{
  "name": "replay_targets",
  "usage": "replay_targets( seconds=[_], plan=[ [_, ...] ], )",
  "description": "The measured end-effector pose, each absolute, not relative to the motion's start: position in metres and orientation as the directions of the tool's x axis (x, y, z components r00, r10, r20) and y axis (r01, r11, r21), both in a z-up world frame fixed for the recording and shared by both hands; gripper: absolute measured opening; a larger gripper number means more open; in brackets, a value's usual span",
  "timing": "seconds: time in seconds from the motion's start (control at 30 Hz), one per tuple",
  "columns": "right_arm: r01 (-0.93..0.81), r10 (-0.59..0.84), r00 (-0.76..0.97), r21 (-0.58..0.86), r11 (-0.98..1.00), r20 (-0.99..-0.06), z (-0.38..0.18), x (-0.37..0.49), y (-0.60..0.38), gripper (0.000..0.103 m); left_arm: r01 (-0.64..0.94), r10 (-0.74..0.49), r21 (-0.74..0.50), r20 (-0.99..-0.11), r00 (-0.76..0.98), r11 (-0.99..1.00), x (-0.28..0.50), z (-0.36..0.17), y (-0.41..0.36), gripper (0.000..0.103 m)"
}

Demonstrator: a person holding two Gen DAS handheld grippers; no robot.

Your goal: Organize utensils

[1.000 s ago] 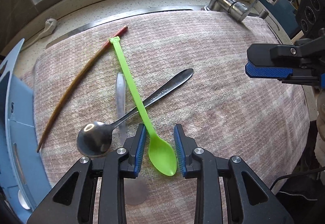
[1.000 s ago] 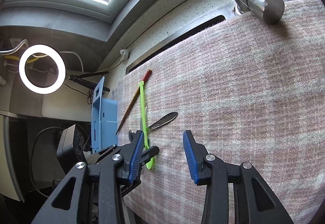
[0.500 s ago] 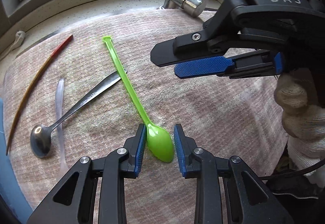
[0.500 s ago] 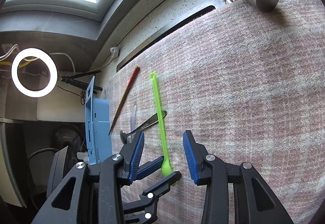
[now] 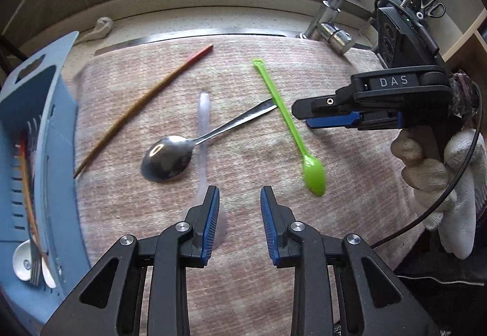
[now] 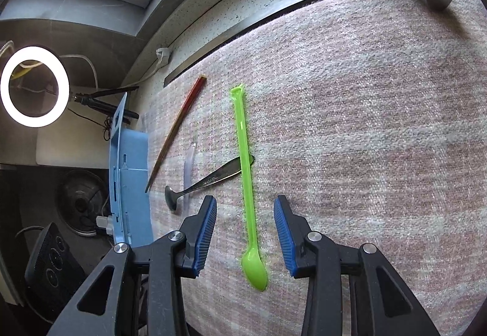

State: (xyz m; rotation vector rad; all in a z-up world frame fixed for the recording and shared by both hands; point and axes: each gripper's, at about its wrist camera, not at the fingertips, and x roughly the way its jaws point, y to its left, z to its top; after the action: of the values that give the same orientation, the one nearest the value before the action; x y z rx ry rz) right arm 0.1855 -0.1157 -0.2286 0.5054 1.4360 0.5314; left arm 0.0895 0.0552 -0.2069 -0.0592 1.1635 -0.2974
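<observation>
blue utensil holder (image 5: 33, 129) at left edge | left gripper (image 5: 239, 225) jaws apart, empty | green spoon (image 6: 247, 183) flat on towel (image 6: 380, 138), between the parted jaws of right gripper (image 6: 245, 235) | spoon looks light, thin, slippery: grip mid-handle | only left view shows gloved hand (image 5: 438, 171)

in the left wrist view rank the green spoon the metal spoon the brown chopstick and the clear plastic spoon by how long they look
1. brown chopstick, the longest.
2. green spoon.
3. and 4. metal spoon and clear plastic spoon: unsure. They look about alike, and the clear one's near end is blurred and partly hidden behind the left claw.
</observation>
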Motion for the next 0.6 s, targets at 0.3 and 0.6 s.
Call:
replay_targets(
  seconds=[0.3,0.6],
  plan=[
    [-0.047,0.64,0.068,0.638,0.768,-0.765,-0.219,0.178,-0.095,0.035,0.184,-0.233,-0.173,-0.896,0.379,0.967,0.097,-0.209,0.086,0.026],
    [-0.013,0.656,0.055,0.656,0.755,-0.753,-0.231,0.177,-0.071,0.035,0.246,-0.211,-0.133,-0.92,0.329,0.96,0.133,-0.215,0.093,0.026]
  ],
)
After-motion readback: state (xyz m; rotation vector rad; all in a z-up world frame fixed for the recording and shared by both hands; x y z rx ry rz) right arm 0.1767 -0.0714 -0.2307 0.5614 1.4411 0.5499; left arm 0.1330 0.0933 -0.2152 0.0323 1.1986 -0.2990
